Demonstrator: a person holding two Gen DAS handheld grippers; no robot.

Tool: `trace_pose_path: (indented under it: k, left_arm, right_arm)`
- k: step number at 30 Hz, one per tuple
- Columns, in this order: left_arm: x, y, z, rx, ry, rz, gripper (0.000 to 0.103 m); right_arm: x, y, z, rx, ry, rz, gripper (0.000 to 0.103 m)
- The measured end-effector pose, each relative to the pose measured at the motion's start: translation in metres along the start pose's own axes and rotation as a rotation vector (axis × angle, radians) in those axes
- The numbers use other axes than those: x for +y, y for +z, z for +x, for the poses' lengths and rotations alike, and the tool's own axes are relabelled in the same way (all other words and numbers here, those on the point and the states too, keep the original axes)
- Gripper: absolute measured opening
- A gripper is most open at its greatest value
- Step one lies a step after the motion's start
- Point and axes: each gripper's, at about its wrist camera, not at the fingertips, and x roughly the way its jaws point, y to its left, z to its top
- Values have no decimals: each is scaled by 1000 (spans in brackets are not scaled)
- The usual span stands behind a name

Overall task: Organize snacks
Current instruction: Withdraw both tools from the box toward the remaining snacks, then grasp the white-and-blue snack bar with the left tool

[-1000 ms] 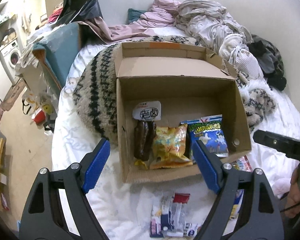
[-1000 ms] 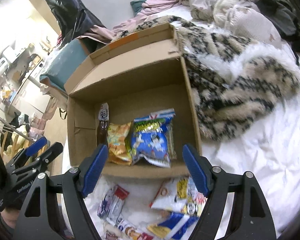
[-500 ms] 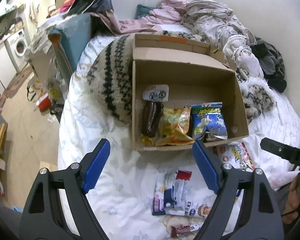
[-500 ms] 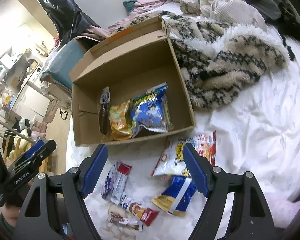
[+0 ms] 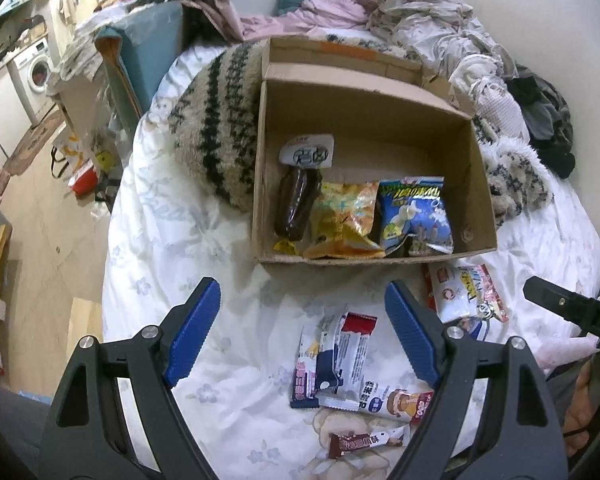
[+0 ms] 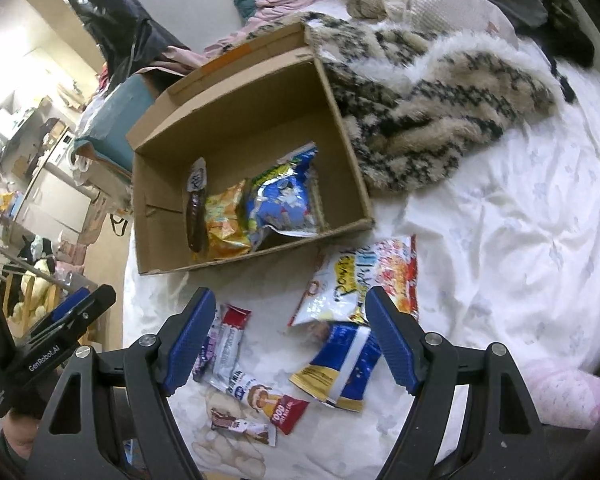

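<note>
An open cardboard box (image 5: 480,168) (image 6: 352,156) lies on the white bed. It holds a dark brown packet (image 5: 294,204), a yellow bag (image 5: 342,216) and a blue bag (image 5: 414,212) (image 6: 280,200). Several loose snacks lie in front of the box: small bar packets (image 5: 340,356) (image 6: 224,344), a white and red bag (image 6: 360,280) (image 5: 464,292) and a blue and yellow bag (image 6: 344,364). My left gripper (image 5: 300,330) is open and empty above the bar packets. My right gripper (image 6: 286,340) is open and empty above the loose snacks.
A patterned fuzzy blanket (image 6: 428,92) (image 5: 216,120) lies beside and behind the box. Piled clothes (image 5: 440,28) fill the far end of the bed. The bed's left edge drops to the floor (image 5: 48,216), where a teal box (image 5: 140,52) and clutter stand.
Both grippers have pulled back from the box and risen. More of the bed and the loose snacks in front of the box now show. Both stay open and empty.
</note>
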Motion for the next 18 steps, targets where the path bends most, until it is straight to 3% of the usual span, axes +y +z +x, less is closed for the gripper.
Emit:
trace_pose_path:
  k: [5,11,13,14,15,18]
  left_arm:
    - [0,-7,22,94,-2,-14,82]
    - [-9,-29,82,324,-36,-20,82]
    - [-7,-35,97,369,-42,-36,70]
    - [-5,-37,105,394,-46,-46,53]
    - [-2,-38,110,415,-49,-57,43]
    - [1,-38,117,431,-78,-86,42]
  right_arm:
    - [-26,-6,10,61,-14,94,80]
    - [-43,-5,17,88,8,189,80]
    - [-42,-3,18,86,5,187,80]
    - [-42,-2,18,86,3,185,80]
    - [-42,-2,20,89,3,185,80]
    - [-43,-1,22,94,6,193,80]
